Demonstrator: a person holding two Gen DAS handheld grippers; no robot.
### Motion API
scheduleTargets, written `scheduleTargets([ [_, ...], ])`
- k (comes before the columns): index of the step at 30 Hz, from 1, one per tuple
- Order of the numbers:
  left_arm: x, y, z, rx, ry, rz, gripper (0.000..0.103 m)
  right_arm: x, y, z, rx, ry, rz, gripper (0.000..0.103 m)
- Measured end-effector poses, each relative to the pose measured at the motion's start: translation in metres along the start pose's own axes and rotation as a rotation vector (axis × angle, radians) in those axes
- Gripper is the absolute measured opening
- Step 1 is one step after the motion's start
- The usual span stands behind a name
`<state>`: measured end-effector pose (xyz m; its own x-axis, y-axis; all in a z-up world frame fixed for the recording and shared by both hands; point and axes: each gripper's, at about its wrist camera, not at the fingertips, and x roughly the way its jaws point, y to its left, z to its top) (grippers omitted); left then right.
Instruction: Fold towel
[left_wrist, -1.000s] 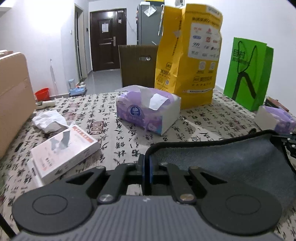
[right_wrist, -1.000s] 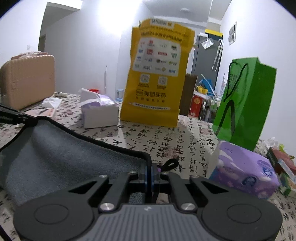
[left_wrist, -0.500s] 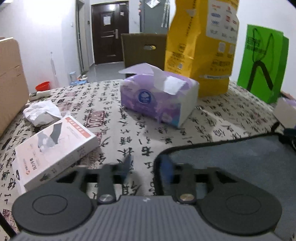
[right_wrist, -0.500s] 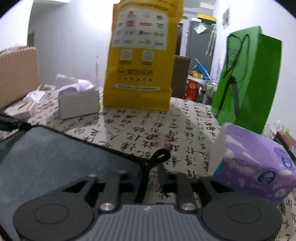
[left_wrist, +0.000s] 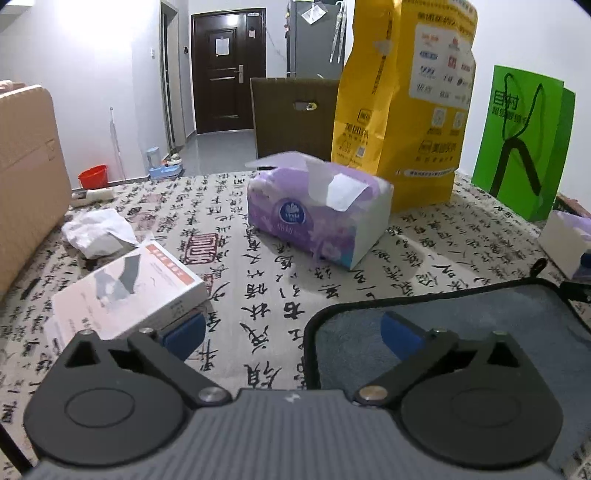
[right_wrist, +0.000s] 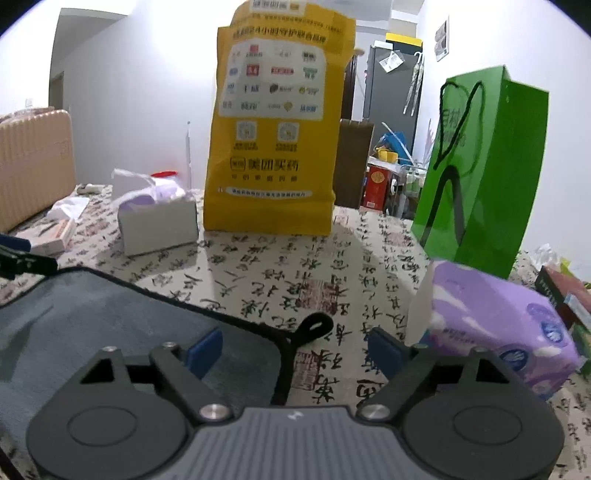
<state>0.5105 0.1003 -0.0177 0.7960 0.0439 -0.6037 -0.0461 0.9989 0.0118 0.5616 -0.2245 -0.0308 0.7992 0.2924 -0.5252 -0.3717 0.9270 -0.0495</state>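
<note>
A grey towel (left_wrist: 480, 325) with black edging lies flat on the patterned tablecloth. In the left wrist view its near left corner sits just under my left gripper (left_wrist: 291, 332), which is open and empty, one blue pad over the towel. In the right wrist view the towel (right_wrist: 110, 325) lies at lower left, its black hanging loop (right_wrist: 314, 325) at the corner. My right gripper (right_wrist: 295, 349) is open and empty, straddling that corner.
A purple tissue pack (left_wrist: 317, 214), a white box (left_wrist: 125, 291) and crumpled paper (left_wrist: 96, 232) lie beyond the left gripper. A yellow bag (right_wrist: 277, 129), a green bag (right_wrist: 484, 170) and another tissue pack (right_wrist: 498, 328) stand near the right gripper. A beige suitcase (right_wrist: 33, 166) is at far left.
Both grippers were shut on the towel's corners, held raised. They have lowered it, opened and let go. The towel now lies flat on the table.
</note>
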Motion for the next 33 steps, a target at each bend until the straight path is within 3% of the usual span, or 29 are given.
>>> scheduleTargets([
  [15,-0.1,-0.006,0.0,-0.027,-0.027,0.028,0.103,-0.092,-0.002,0.017,0.088,-0.027,-0.012,0.095],
  [33,-0.206,-0.014,-0.053,-0.053,-0.088,0.013,0.103,-0.191,0.032,-0.031,0.129,-0.066,0.011,0.096],
])
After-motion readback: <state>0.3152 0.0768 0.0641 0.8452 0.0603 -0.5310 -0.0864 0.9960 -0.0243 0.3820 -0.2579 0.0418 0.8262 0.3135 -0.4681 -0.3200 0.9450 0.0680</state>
